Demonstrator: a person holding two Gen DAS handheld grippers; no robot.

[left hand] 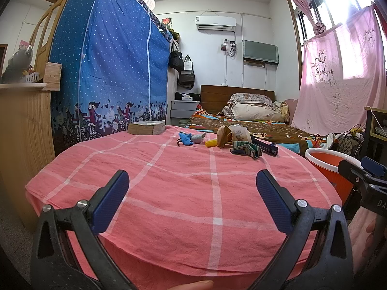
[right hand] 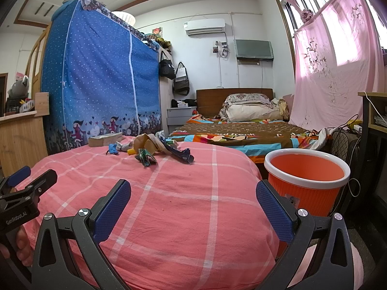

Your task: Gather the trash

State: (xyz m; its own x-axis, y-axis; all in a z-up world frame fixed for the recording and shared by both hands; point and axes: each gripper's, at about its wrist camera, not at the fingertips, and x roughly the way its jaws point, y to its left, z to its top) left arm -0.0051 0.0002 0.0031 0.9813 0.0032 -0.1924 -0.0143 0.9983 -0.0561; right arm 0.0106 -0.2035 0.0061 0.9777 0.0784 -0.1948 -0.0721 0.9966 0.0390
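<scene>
Trash lies at the far end of a pink checked cloth (left hand: 183, 193) (right hand: 183, 205): a blue scrap (left hand: 185, 139) (right hand: 112, 149), a yellow cap (left hand: 211, 143) (right hand: 130, 151), crumpled brown paper (left hand: 223, 132) (right hand: 145, 142), a green crumpled wrapper (left hand: 246, 150) (right hand: 145, 157) and a dark blue wrapper (left hand: 264, 146) (right hand: 180, 155). An orange bin with a white rim (left hand: 326, 166) (right hand: 306, 176) stands to the right. My left gripper (left hand: 192, 193) is open and empty over the near cloth. My right gripper (right hand: 193, 199) is open and empty, beside the bin.
A thick book (left hand: 146, 128) (right hand: 104, 139) lies at the cloth's far left. A blue dotted wardrobe (left hand: 106, 72) and a wooden desk (left hand: 21, 133) stand to the left. A bed (left hand: 254, 125) lies behind. A shelf and cables (right hand: 358, 130) are on the right.
</scene>
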